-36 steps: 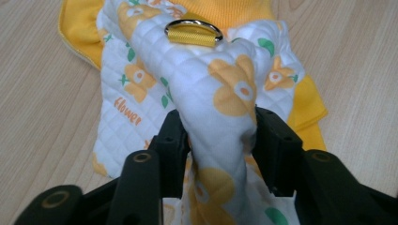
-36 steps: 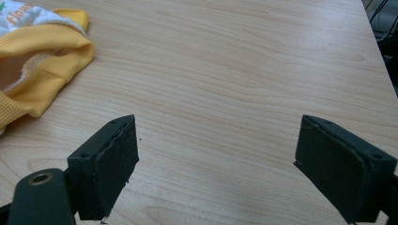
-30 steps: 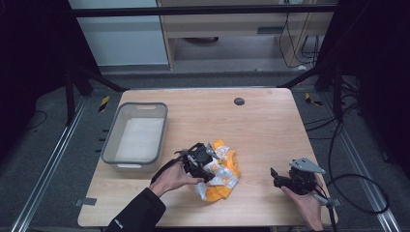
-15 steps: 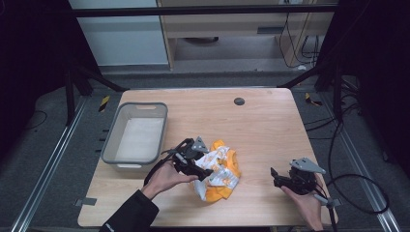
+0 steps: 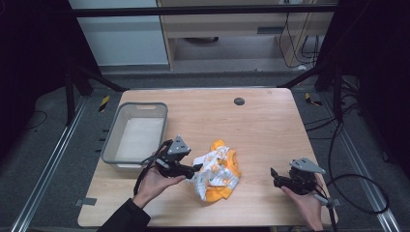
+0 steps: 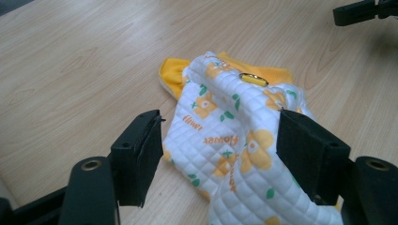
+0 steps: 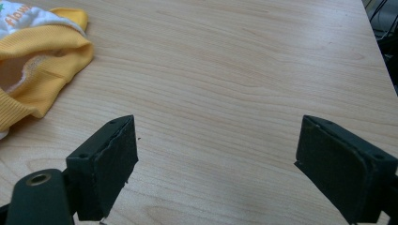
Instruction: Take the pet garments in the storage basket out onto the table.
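Note:
A small quilted garment (image 5: 217, 171), white with orange flowers and a yellow lining, lies crumpled on the wooden table (image 5: 261, 125) near its front edge. My left gripper (image 5: 197, 168) sits at the garment's left edge, held level and pointing right. In the left gripper view the garment (image 6: 225, 103) lies between the pads of my left gripper (image 6: 220, 124); its jaws have just been opening and stand wide, without pressing on the cloth. My right gripper (image 5: 273, 175) rests open at the front right, apart from the garment. The right gripper view has bare wood between the jaws of my right gripper (image 7: 216, 136) and the garment (image 7: 42, 47) at upper left.
A grey plastic bin (image 5: 111, 140) with a white bottom stands at the table's left side, just behind my left hand. A dark round hole (image 5: 239, 101) marks the far middle of the table. Cables trail off the right side.
My left gripper has drawn back to the left from over the garment and its jaws have opened, letting go of the cloth. The right gripper has stayed in place.

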The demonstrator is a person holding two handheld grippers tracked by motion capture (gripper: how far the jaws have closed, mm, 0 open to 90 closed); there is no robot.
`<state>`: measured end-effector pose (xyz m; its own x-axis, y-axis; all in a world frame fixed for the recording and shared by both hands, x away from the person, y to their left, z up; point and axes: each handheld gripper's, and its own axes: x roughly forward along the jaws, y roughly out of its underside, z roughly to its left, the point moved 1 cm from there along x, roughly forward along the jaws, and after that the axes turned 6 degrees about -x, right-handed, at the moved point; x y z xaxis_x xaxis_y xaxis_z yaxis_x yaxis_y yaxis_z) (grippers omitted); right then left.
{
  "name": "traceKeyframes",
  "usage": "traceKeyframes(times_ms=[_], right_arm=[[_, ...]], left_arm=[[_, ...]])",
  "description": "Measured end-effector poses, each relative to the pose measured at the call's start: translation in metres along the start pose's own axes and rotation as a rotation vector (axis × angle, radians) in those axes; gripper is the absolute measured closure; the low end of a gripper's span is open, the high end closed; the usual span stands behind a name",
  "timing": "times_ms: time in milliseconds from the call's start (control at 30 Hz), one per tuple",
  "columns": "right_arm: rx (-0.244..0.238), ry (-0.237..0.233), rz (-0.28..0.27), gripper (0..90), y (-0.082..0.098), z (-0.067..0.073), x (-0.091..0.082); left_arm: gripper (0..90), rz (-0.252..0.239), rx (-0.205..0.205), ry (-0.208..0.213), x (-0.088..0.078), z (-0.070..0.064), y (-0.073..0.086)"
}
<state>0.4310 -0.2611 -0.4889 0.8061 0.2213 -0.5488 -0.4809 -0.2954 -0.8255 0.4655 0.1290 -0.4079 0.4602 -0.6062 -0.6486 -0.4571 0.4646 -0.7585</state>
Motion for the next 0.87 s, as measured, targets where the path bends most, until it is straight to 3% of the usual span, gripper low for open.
traceKeyframes(times_ms=[333, 867], right_arm=[[-0.002, -0.003, 0.0, 13.0, 0.0, 0.0, 0.0], [-0.01, -0.015, 0.003, 13.1, 0.002, 0.002, -0.001]], left_arm=[[34.0, -0.048, -0.064, -0.053, -0.007, 0.007, 0.027], [52.2, -0.103, -0.149, -0.097, -0.026, 0.016, 0.067]])
